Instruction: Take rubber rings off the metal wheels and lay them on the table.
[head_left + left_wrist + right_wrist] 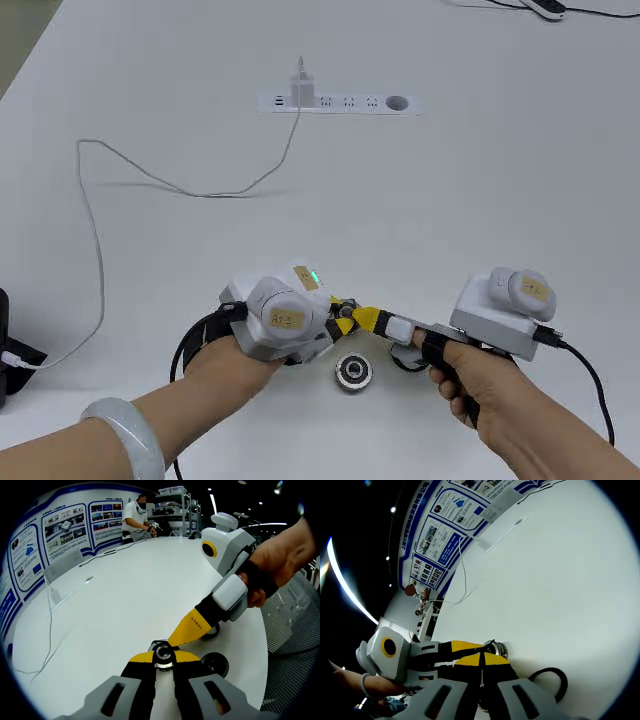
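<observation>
Metal wheel [162, 653] sits clamped in our left tool [161, 661] just above the counter [450, 200], we reckon to steady it while our right tool [180, 634], jaws together, works at its rim; a loose rubber ring [549, 670] and a second wheel [353, 371] lie on the counter below.

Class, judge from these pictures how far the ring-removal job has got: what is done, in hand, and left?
Done: one loose rubber ring lies on the table. In hand: the left gripper is shut on a metal wheel, with the tips of the right gripper against it. Left: a second wheel on the table looks dark-rimmed, so probably still ringed.
</observation>
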Motion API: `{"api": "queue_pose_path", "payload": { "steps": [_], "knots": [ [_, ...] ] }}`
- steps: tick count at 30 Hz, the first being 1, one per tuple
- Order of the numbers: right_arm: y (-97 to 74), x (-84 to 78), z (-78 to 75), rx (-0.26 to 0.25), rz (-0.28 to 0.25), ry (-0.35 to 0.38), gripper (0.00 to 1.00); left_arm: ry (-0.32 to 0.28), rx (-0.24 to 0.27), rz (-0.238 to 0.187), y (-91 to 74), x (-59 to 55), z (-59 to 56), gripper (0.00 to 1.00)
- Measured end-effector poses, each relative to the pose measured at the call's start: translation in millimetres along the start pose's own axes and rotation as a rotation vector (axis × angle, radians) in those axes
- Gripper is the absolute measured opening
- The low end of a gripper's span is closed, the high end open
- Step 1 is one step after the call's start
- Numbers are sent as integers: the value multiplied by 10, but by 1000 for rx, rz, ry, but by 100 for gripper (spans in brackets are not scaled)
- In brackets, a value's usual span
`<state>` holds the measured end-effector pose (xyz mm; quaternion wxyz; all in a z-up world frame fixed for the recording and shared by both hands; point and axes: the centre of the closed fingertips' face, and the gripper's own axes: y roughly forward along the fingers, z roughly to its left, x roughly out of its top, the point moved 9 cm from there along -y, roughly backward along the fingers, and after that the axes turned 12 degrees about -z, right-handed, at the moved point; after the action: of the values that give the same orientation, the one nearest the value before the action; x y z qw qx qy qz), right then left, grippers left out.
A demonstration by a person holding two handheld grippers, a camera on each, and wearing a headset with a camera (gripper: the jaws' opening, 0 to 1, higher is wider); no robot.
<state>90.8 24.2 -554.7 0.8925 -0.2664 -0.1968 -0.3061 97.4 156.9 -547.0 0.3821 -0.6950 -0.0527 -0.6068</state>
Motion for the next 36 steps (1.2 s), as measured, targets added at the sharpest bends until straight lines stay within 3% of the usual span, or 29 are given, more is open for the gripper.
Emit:
{"api": "queue_pose_path", "payload": {
  "steps": [27, 29, 30, 36],
  "knots": [
    [-34, -15, 60, 39, 2, 17, 1, 1, -2, -4, 0, 4, 11, 12],
    [-40, -16, 72, 50, 3, 22, 1, 1, -3, -5, 0, 4, 12, 12],
    [-36, -1, 115, 83, -18, 48, 1, 2, -4, -5, 0, 3, 12, 12],
    [-41, -9, 89, 53, -17, 47, 2, 5, -5, -1, 2, 8, 13, 12]
  ]
}}
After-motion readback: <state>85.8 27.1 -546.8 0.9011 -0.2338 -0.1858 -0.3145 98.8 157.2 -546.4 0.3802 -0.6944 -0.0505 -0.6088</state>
